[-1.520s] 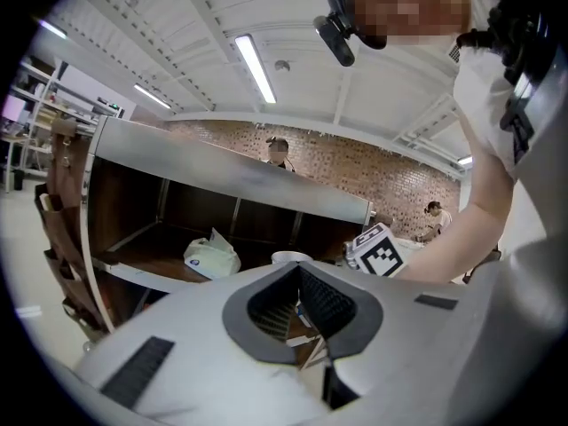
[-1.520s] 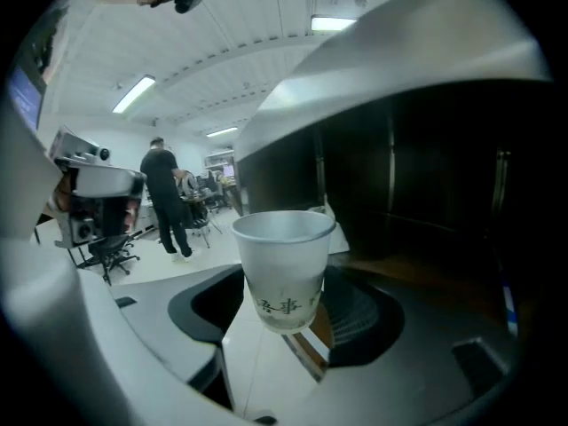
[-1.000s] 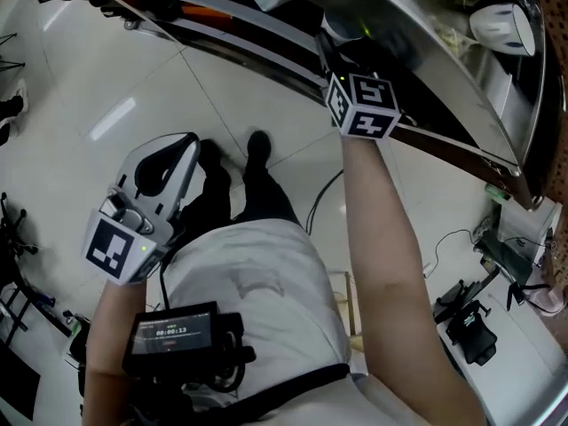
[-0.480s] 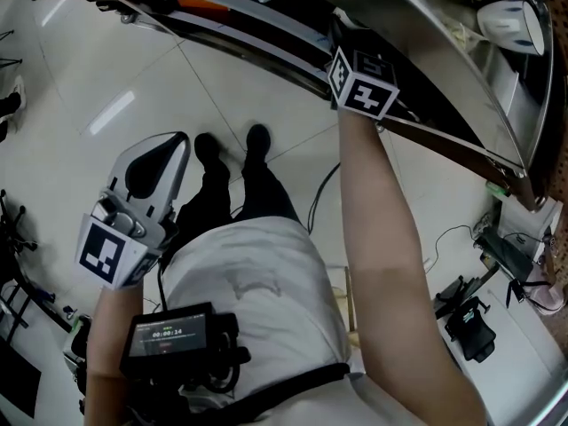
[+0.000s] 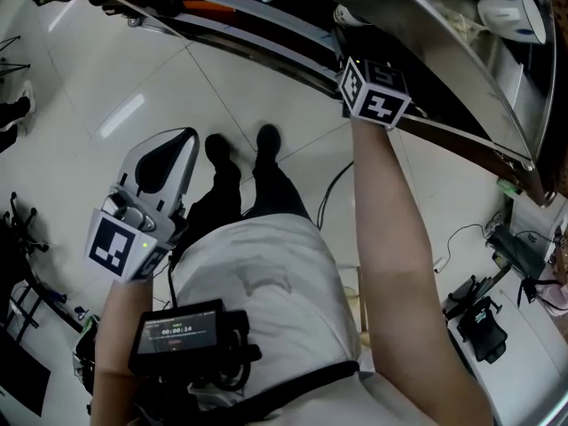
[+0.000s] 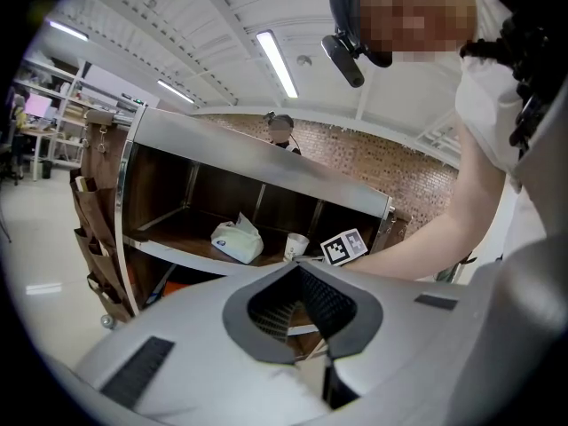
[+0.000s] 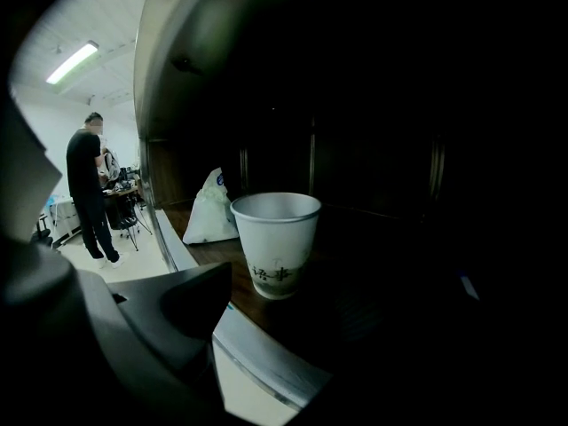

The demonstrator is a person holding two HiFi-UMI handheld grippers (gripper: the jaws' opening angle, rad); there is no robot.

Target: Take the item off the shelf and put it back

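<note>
Left gripper (image 6: 300, 270) is facing the shelf (image 6: 169, 251), jaw tips touching, empty; a marker cube (image 6: 344, 247) is hovering just beside the paper cup (image 6: 295, 246).

Wood shelf (image 7: 217, 254) w/ metal edge: paper cup (image 7: 275, 242) upright, white bag (image 7: 210, 209) behind, apart.

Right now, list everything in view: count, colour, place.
printed paper cup: one, white, upright on the shelf board
soft tissue pack: one, white, same board, behind the cup
metal-edged wooden shelf: one, dark brown and silver
bystander: one, in black, beyond the shelf
screen device: one, black, at the person's waist
left gripper: one, grey, shut and empty, away from the shelf
right gripper: one, dark, jaws just opening wide; cup ahead, untouched
</note>
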